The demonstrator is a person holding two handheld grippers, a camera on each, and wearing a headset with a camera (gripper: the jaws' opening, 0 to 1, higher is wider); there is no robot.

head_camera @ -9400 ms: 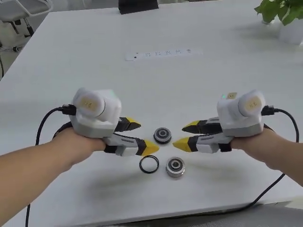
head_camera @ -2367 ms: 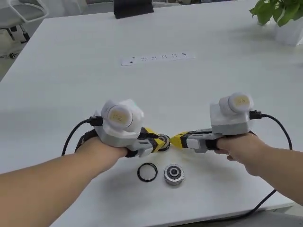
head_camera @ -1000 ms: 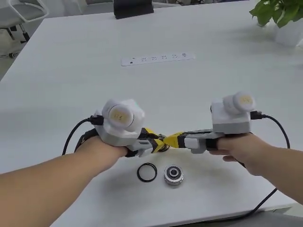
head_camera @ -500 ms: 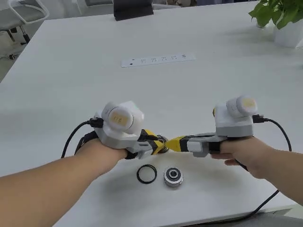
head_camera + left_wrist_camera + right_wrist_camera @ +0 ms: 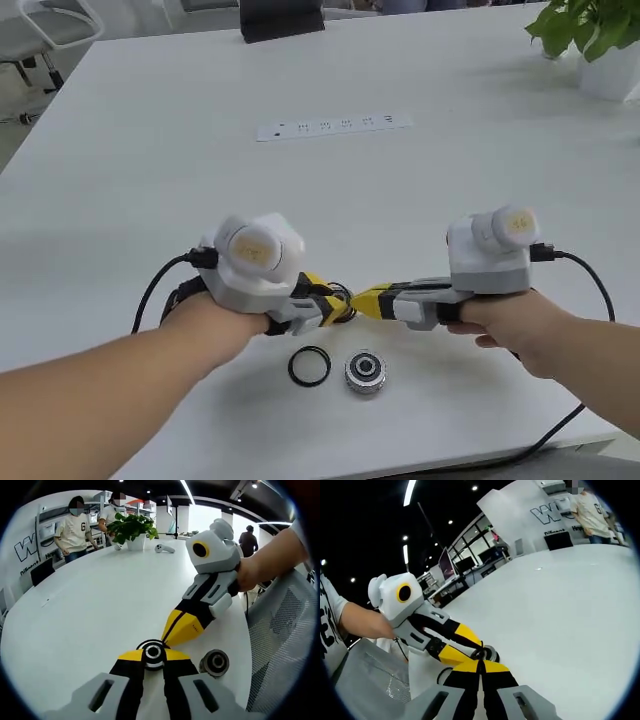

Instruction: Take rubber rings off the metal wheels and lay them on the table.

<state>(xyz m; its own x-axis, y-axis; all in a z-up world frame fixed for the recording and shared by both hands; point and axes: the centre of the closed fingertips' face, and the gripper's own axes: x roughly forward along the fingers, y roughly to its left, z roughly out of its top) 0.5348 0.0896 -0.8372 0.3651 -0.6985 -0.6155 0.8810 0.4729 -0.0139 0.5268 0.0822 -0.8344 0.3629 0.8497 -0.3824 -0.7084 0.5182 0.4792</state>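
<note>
**Left gripper** (image 5: 330, 304): clenched on the held wheel, one yellow jaw tip on each side of it, just above the table (image 5: 450, 170). Its cable (image 5: 150, 290) trails off to the left, clear of the work.

**Held wheel** (image 5: 152, 651): small metal wheel with a dark hub, pinned between the two grippers at the near middle of the table. Judged rigid, dense for its size and smooth, so it may twist in the clamp.

**Rubber ring** (image 5: 143, 645): thin black band around the held wheel's rim. Judged soft, stretchy and light. Best taken at the outer edge, where a jaw tip can catch under it and roll it off sideways.

**Loose ring** (image 5: 309, 366): lies flat on the table, nearer the person than the grippers.

**Bare wheel** (image 5: 365, 369): just beside the loose ring on its right. It carries no band that I can make out.

**Right gripper** (image 5: 366, 299): jaws drawn together, tips touching the held wheel's rim. Whether they pinch the band cannot be told.

**Surroundings**: a power strip (image 5: 333, 125) sits well beyond and a potted plant (image 5: 588, 22) at the far right corner. Neither obstructs. The loose ring and bare wheel sit close under the working spot, and they crowd where the next ring could be laid down.
</note>
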